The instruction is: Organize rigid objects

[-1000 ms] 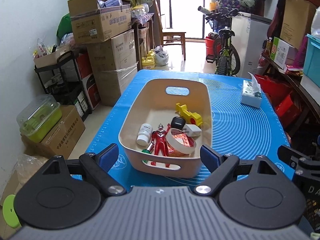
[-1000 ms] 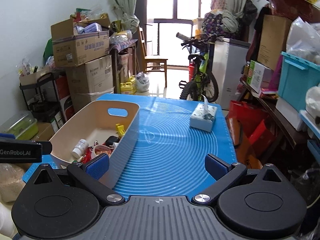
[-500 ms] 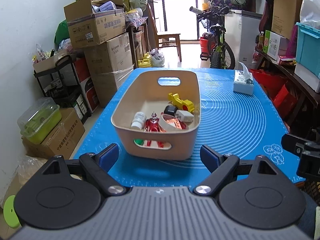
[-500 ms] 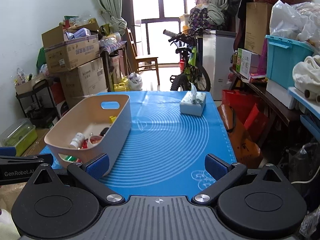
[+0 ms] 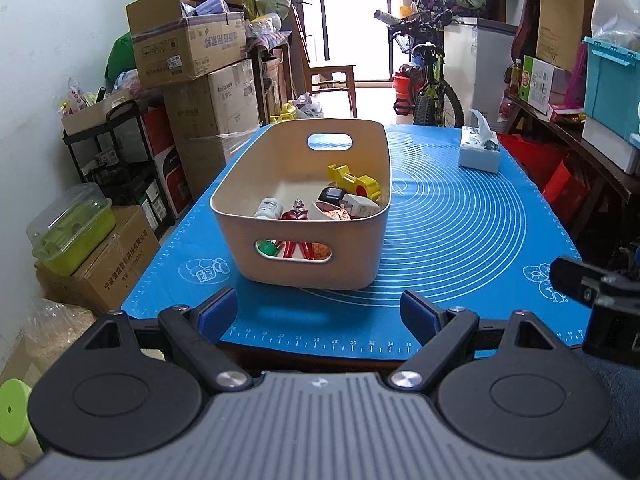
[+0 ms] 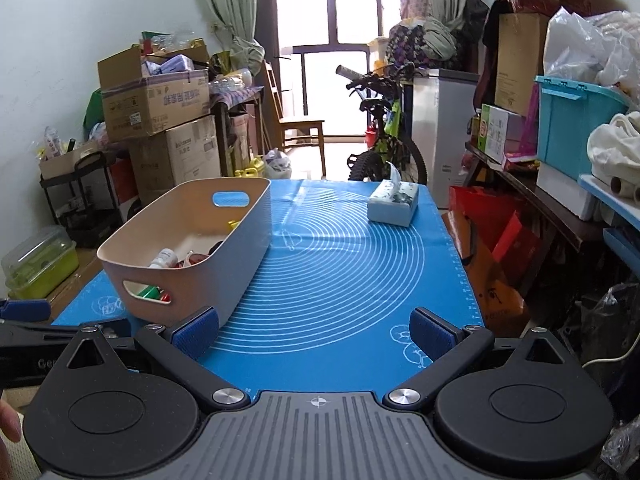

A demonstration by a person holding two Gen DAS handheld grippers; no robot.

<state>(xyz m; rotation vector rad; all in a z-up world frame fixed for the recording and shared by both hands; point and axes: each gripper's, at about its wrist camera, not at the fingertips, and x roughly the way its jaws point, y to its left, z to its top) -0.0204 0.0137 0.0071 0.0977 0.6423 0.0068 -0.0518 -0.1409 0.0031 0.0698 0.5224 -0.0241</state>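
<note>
Now that I have pulled both grippers back from the basket (image 5: 300, 216), left gripper (image 5: 320, 312) and right gripper (image 6: 316, 330) jaws spread empty, the sorting looks finished.

Bright daylight floods a tall window (image 6: 328, 44) at the far end. Stacked cardboard boxes (image 5: 192, 76) line the white left wall; a bicycle (image 6: 384, 140) leans beside a wooden chair (image 6: 300, 128).

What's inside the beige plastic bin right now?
In the beige plastic bin: a white pill bottle, a red and silver hero figure, a yellow toy, a black and white block, a roll with red inside, something green. The near wall hides the rest.
</note>
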